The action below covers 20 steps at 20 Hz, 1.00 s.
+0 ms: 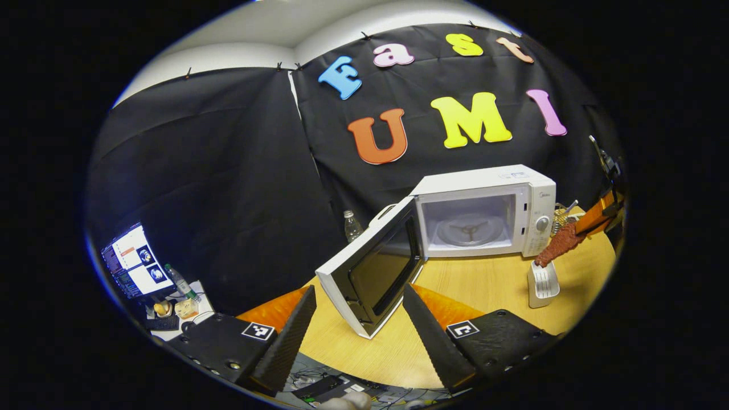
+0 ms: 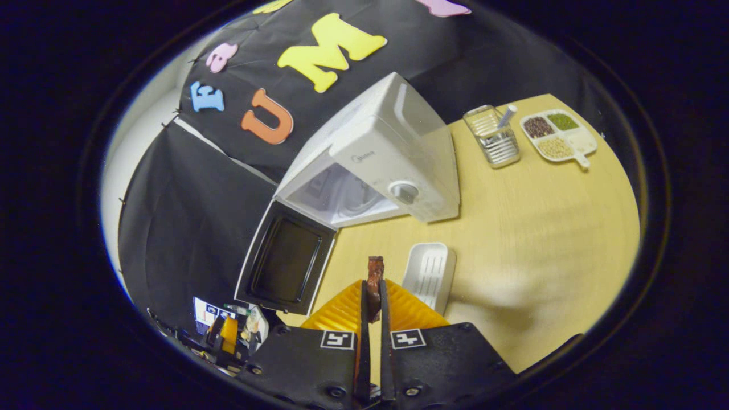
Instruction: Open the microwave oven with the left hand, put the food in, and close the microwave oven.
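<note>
Reddish-brown and crusted, the food (image 2: pixel 375 279) is sitting pinched between the pressed-together jaws of the right gripper (image 2: pixel 371 302) at the bottom centre of the right gripper view, its top end sticking up past the fingertips. Just right of it, a white ridged tray (image 2: pixel 428 272) is lying on the wooden tabletop (image 2: pixel 541 228). Above, in the middle of the frame, the microwave oven (image 2: pixel 393 154) is standing with its door (image 2: pixel 285 259) swung wide toward the lower left, showing the cavity. Toward the upper right, a clear utensil rack (image 2: pixel 492 136) and a divided dish of beans (image 2: pixel 557 136) are resting near each other on the tabletop.

In the left gripper view, the left gripper (image 1: pixel 359 324) is holding its jaws spread wide at the bottom of the frame, nothing between them, with the lower edge of the open door (image 1: pixel 373 267) lying just beyond them. Right of centre, the microwave oven (image 1: pixel 490 210) is showing its glass turntable (image 1: pixel 470 229) inside. At the right edge, the food (image 1: pixel 560 244) is hanging in the other gripper above the white ridged tray (image 1: pixel 543 283). A plastic bottle (image 1: pixel 352 226) is standing left of the oven, behind the door. In the lower left, a lit screen (image 1: pixel 132 263) is glowing above a cluttered side table.
</note>
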### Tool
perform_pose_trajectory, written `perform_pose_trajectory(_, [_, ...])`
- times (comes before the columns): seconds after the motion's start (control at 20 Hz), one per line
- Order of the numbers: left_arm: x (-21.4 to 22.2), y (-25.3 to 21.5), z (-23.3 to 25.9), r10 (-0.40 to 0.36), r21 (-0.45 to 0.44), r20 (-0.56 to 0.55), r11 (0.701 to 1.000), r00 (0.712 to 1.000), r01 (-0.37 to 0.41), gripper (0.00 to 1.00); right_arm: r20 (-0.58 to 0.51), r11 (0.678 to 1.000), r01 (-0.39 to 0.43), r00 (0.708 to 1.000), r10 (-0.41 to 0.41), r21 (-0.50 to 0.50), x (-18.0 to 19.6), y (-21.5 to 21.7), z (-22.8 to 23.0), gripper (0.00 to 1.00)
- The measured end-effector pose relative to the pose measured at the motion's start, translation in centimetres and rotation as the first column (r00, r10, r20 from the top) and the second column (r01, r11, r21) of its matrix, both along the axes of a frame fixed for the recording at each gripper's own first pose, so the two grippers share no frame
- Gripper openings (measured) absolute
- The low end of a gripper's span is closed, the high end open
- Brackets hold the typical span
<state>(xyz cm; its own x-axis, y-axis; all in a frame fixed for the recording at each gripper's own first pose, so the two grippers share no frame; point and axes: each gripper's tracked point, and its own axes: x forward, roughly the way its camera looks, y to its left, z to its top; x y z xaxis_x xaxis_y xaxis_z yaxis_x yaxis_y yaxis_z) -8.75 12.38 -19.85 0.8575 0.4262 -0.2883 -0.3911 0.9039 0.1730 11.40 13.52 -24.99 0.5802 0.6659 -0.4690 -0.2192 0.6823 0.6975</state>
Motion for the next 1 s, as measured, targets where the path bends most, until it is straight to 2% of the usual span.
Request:
perform_pose_trajectory(0.15, [1.0, 0.1, 1.3, -0.101, 0.026, 0.027, 0.995, 0.995, 0.100, 0.94, 0.064, 0.996, 0.055, 0.996, -0.059, 0.065, 0.7, 4.5, 3.1, 0.10])
perform_pose_trajectory(0.2, [1.4, 0.2, 1.5, -0.136, 0.032, 0.034, 0.990, 0.990, 0.134, 0.89, 0.079, 0.993, 0.071, 0.994, -0.078, 0.090, 1.1, 6.2, 3.6, 0.10])
perform_pose_trajectory(0.25, [1.7, 0.5, 1.3, -0.163, 0.034, 0.031, 0.986, 0.986, 0.161, 0.94, 0.086, 0.991, 0.087, 0.992, -0.096, 0.104, 1.6, 8.0, 3.7, 0.10])
perform_pose_trajectory(0.4, [2.0, 1.9, 1.0, -0.221, 0.021, 0.031, 0.975, 0.975, 0.221, 0.94, 0.109, 0.967, 0.195, 0.971, -0.214, 0.163, 4.5, 12.5, 3.6, 0.10])
perform_pose_trajectory(0.55, [1.9, 4.1, 0.5, -0.246, 0.019, 0.020, 0.969, 0.969, 0.246, 0.94, 0.114, 0.915, 0.327, 0.926, -0.360, 0.236, 8.3, 15.9, 2.4, 0.10])
perform_pose_trajectory(0.65, [1.7, 5.8, 0.2, -0.246, 0.030, 0.016, 0.969, 0.969, 0.245, 0.94, 0.087, 0.869, 0.401, 0.893, -0.441, 0.290, 11.1, 17.8, 1.2, 0.10])
perform_pose_trajectory(0.75, [1.6, 7.2, -0.1, -0.239, 0.030, 0.019, 0.971, 0.971, 0.238, 0.94, 0.072, 0.816, 0.488, 0.844, -0.532, 0.311, 14.3, 18.6, -0.6, 0.10])
perform_pose_trajectory(0.85, [1.6, 8.2, 0.2, -0.239, 0.026, 0.034, 0.971, 0.970, 0.238, 0.94, 0.062, 0.774, 0.542, 0.805, -0.590, 0.327, 16.9, 19.6, -1.9, 0.10])
perform_pose_trajectory(1.0, [1.5, 9.6, 0.2, -0.242, 0.049, 0.032, 0.970, 0.970, 0.240, 0.94, 0.085, 0.744, 0.587, 0.764, -0.640, 0.320, 19.8, 20.9, -3.2, 0.10])
